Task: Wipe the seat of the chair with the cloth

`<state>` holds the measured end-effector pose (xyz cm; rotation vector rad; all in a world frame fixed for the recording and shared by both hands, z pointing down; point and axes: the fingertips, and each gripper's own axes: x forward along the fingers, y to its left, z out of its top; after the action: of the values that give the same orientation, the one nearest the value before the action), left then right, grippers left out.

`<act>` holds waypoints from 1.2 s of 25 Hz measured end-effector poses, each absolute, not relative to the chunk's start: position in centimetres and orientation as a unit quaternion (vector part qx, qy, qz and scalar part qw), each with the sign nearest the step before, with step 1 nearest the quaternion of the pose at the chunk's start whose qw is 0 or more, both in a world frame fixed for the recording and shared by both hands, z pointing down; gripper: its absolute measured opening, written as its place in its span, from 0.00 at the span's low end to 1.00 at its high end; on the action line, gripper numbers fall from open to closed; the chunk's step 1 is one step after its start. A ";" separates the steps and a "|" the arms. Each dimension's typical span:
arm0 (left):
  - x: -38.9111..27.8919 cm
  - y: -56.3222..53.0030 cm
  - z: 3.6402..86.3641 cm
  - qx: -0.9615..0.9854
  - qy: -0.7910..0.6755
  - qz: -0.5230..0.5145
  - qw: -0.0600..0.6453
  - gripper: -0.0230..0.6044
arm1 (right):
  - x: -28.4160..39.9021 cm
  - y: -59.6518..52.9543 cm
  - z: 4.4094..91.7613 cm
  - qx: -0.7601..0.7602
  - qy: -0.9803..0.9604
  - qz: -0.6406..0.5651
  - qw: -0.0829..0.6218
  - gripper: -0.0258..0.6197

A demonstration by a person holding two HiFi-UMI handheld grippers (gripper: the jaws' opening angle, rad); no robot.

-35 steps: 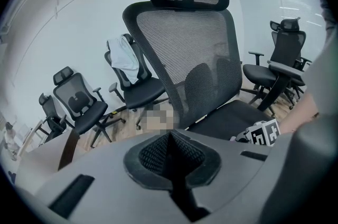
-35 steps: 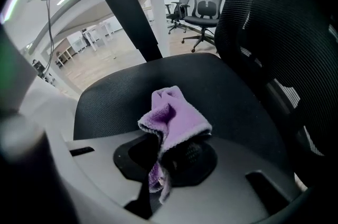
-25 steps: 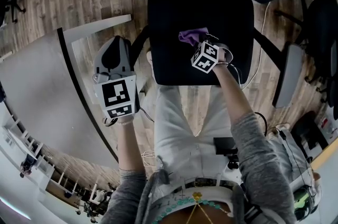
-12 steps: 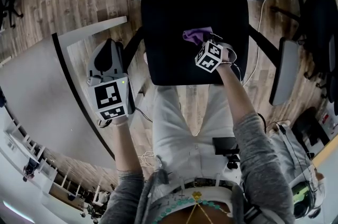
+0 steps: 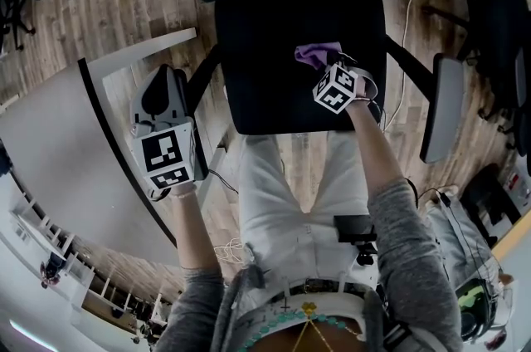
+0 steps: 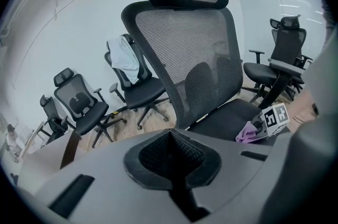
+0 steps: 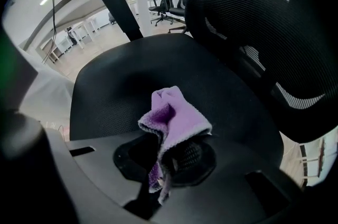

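- The right gripper [image 5: 326, 66] has slid the cloth [image 5: 315, 54] rightward over the seat [image 5: 265, 68], and the left gripper [image 5: 163, 80] has dropped lower.
- Wiping is under way. The next move, I judge, is to sweep across the front and left of the seat, pressing down.
- Right fingers [image 7: 193, 157] pinch the cloth with the arm outstretched. Left fingers [image 6: 153, 157] are closed and empty, beside the chair.

Head view looks steeply down on the seat [image 5: 274, 85] from right above. Left gripper view sits off to the side, facing the backrest [image 6: 195, 59] from a bit back. Right gripper view is low and close over the seat, and all three catch the purple cloth [image 7: 177, 112].
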<state>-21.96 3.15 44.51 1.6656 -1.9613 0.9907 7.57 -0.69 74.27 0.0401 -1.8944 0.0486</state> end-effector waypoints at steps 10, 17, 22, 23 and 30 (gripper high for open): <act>-21.9 3.0 44.6 0.592 -0.698 0.352 0.195 0.04 | 11.2 -2.0 73.9 0.030 -0.804 0.016 0.594 0.11; -21.9 3.0 44.6 0.594 -0.698 0.352 0.191 0.04 | 13.9 -2.8 73.6 0.051 -0.793 0.019 0.607 0.11; -21.8 3.2 44.6 0.592 -0.698 0.352 0.196 0.04 | 16.5 -3.4 73.2 0.075 -0.788 0.024 0.611 0.11; -21.8 3.2 44.7 0.592 -0.698 0.351 0.197 0.04 | 16.9 -3.5 73.1 0.077 -0.787 0.024 0.612 0.11; -21.7 2.9 44.8 0.591 -0.698 0.356 0.193 0.04 | 18.7 -4.1 73.0 0.091 -0.776 0.024 0.624 0.11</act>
<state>-21.73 2.95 44.78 1.6582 -1.9587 0.9988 18.68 -4.12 72.96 0.2083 -1.7819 0.0542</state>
